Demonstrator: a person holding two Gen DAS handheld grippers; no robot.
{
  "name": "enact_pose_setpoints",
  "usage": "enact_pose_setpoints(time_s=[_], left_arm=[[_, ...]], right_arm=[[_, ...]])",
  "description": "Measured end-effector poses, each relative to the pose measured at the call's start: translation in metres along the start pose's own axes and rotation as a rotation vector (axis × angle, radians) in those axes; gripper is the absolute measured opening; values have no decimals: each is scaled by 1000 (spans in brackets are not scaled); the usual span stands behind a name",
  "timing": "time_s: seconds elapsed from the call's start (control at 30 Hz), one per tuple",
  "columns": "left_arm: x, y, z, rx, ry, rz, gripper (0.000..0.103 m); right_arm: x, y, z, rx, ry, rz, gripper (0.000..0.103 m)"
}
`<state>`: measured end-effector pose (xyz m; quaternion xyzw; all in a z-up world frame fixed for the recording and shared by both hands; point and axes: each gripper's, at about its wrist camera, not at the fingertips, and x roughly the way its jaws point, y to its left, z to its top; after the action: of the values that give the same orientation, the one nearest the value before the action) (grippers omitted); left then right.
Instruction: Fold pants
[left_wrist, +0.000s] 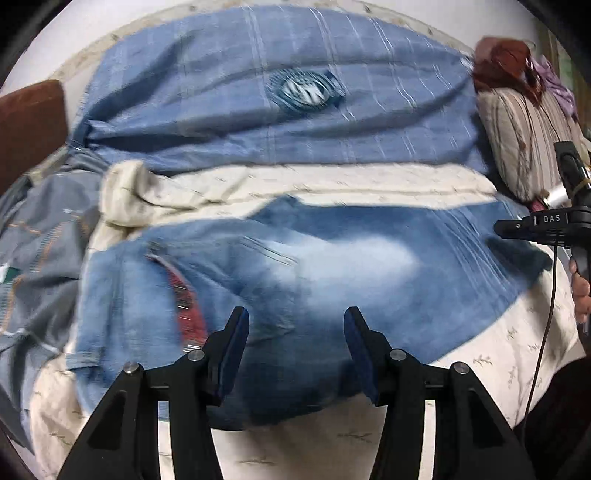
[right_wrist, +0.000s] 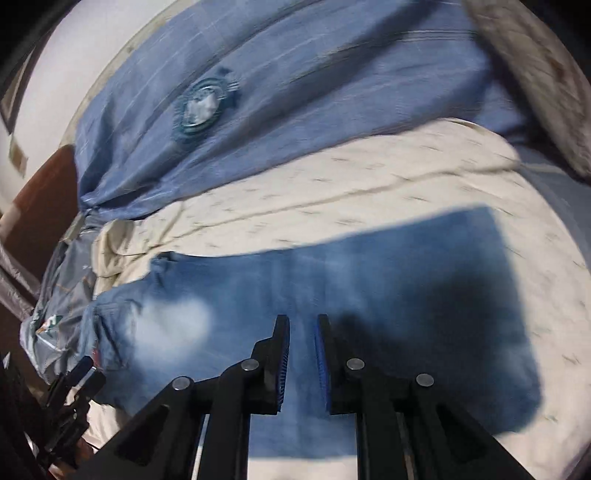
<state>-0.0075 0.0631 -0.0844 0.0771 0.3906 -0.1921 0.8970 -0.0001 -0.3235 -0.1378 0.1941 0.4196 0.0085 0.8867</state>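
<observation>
1. Cream bedsheet (left_wrist: 509, 354) with small sprig marks covers the bed; a blue striped blanket (left_wrist: 229, 74) with a round emblem lies across its far side.
2. At the right stands a striped pillow (left_wrist: 524, 140); a grey patterned cloth (left_wrist: 37, 236) is bunched at the left edge.
3. Faded blue jeans (left_wrist: 295, 266) lie flat on the sheet, lengthwise across the view, waist and open fly to the left, legs running right.
4. In the right wrist view the jeans (right_wrist: 369, 295) show one leg laid over the other, with a pale worn patch near the thigh.
5. Left hand-held gripper (left_wrist: 295, 332) hovers above the jeans' seat area, its jaws partly apart with nothing between the pads.
6. Right hand-held gripper (right_wrist: 302, 354) is over the legs, its jaws drawn nearly together with only a narrow gap; no cloth is pinched between them.
7. Both views are motion-blurred.
</observation>
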Motion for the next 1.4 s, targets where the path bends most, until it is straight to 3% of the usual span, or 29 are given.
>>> enact_pose_setpoints(time_s=[0.13,0.23,0.4,0.6,0.87,1.03,1.13,1.2,1.3,1.4], left_arm=[[17,-11,-1,-8,69,-10,55],[40,-12,-5,-26,170,16,55],[41,-21,-4,11,161,45,58],[36,-13,-3,-31,161,8,58],[20,-11,4,-46,62,-10,58],[14,-18,8,-38,11,7,63],[24,-18,10,-31,36,32,68],[33,-18,10,-35,78,41,68],[43,-17,6,-55,136,50,68],[39,-18,8,-60,115,58,68]], right_arm=[[-7,-26,-11,30,-8,-49,16],[-14,-43,-19,26,-40,-122,16],[-12,-67,-26,40,2,-123,16],[-20,-76,-31,58,10,-112,16],[-33,-71,13,113,-183,-37,16],[-8,-68,38,143,-174,-56,16],[15,-76,45,171,-127,-106,16],[31,-90,46,233,-68,-83,17],[24,-93,45,262,-89,-50,16],[15,-86,39,227,-109,-68,17]])
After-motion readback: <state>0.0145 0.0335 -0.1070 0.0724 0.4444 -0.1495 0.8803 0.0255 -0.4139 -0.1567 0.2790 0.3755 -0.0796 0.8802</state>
